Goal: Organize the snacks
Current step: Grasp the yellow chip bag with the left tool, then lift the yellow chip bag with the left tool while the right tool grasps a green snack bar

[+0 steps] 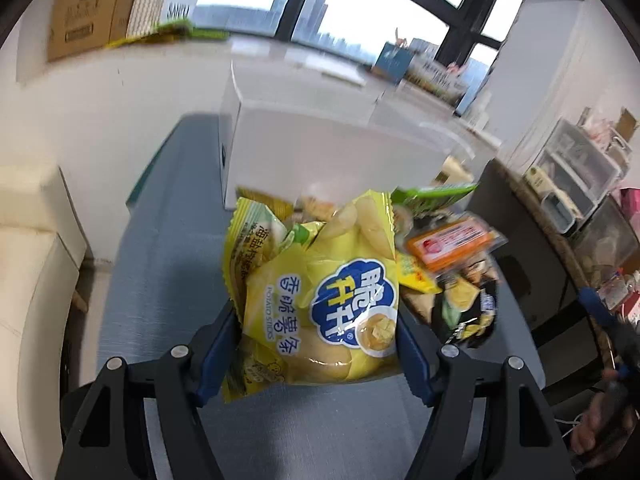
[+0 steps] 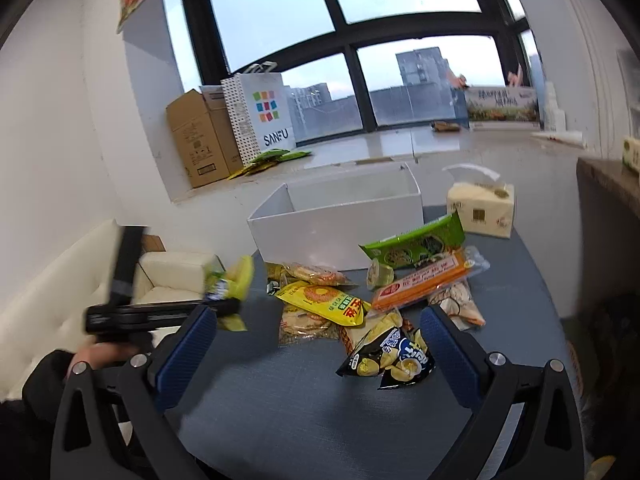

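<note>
My left gripper is shut on a yellow potato sticks bag and holds it above the grey table, in front of the white box. In the right wrist view the left gripper with the yellow bag is at the left, blurred. My right gripper is open and empty above the table. Just ahead of it lies a black chip bag in a pile with a yellow cracker pack, an orange pack and a green pack. The white box is open behind the pile.
A tissue pack stands right of the box. A cream sofa is at the table's left. Cardboard boxes and a SANFU bag stand on the window sill. Storage drawers are at the right.
</note>
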Demonstrator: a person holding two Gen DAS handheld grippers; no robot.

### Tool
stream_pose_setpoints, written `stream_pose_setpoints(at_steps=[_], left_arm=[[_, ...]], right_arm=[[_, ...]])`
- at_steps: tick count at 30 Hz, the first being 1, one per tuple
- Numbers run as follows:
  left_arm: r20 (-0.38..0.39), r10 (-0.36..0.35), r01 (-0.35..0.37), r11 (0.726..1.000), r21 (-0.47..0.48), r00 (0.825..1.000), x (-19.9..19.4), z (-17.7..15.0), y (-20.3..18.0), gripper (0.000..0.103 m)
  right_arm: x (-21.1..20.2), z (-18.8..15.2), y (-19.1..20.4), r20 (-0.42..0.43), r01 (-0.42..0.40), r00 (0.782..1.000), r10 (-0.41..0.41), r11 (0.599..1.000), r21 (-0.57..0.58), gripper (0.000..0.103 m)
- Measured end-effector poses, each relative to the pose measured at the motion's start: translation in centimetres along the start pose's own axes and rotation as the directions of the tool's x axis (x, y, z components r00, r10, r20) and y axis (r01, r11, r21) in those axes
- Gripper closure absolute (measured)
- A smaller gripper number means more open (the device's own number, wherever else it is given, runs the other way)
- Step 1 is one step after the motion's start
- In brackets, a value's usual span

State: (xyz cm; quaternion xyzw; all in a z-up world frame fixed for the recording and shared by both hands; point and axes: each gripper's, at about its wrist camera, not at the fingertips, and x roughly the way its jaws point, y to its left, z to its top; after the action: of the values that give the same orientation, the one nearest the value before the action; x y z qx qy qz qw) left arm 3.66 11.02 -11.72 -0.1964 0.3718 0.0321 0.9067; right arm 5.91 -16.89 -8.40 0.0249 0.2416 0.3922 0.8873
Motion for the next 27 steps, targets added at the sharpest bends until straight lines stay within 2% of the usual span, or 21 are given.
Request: stream_pose_setpoints(at_steps=[7,11,15,18,19,22,23,24,26,27], left_arm=[[0.080,-0.032,0.029,0.999,0.041,0.996,-3.9,0.1,-1.0,0.027],[0.096,-0.052,0.046,0.997,0.062,0.994,-4.9,0.2,-1.4,0.027],[0.107,-0.053,0.046,0.997,0.068,0.993,-5.4,0.2,-1.4,0.027],[0.113,-0.064,0.058,0.997,0.053,0.992,-5.4,0.3,-1.0,0.027],[0.114,-0.062,0.056,0.997,0.053,0.992,-5.4,0.2,-0.9,0.027],[0.115,-0.063,0.058,0.997,0.047,0.991,-5.4,0.0,-0.7,0.027],[0.114,-0.067,0.062,0.997,0.045,0.991,-5.4,-0.1,-0.6,0.027],[0.115,-0.069,0.064,0.997,0.044,0.991,-5.4,-0.1,-0.5,0.027],[0.117,-0.069,0.065,0.997,0.038,0.991,-5.5,-0.2,-0.3,0.027],[0.117,-0.070,0.066,0.997,0.036,0.991,-5.6,-0.2,-0.2,0.027]], right_arm=[[3.8,2.2,-3.6,-0.015,-0.104,0.994,0.108,0.975,0.194,0.000],[7.7,4.4,-6.5,-0.044,-0.081,0.994,0.103,0.935,0.346,0.000],[12.3,6.8,-9.2,-0.092,-0.001,0.994,0.052,0.875,0.484,0.000],[14.9,7.9,-10.4,-0.150,0.101,0.988,-0.028,0.855,0.508,0.000],[16.2,8.2,-11.0,-0.190,0.159,0.979,-0.068,0.837,0.523,0.000],[19.0,8.4,-12.4,-0.267,0.233,0.959,-0.093,0.794,0.562,0.000],[19.6,8.3,-12.8,-0.287,0.254,0.952,-0.102,0.786,0.564,0.003],[20.4,8.2,-13.2,-0.303,0.272,0.946,-0.110,0.779,0.565,0.009],[21.5,7.9,-13.6,-0.344,0.311,0.930,-0.131,0.779,0.545,0.030],[22.2,7.5,-14.0,-0.371,0.323,0.921,-0.123,0.773,0.547,0.061]])
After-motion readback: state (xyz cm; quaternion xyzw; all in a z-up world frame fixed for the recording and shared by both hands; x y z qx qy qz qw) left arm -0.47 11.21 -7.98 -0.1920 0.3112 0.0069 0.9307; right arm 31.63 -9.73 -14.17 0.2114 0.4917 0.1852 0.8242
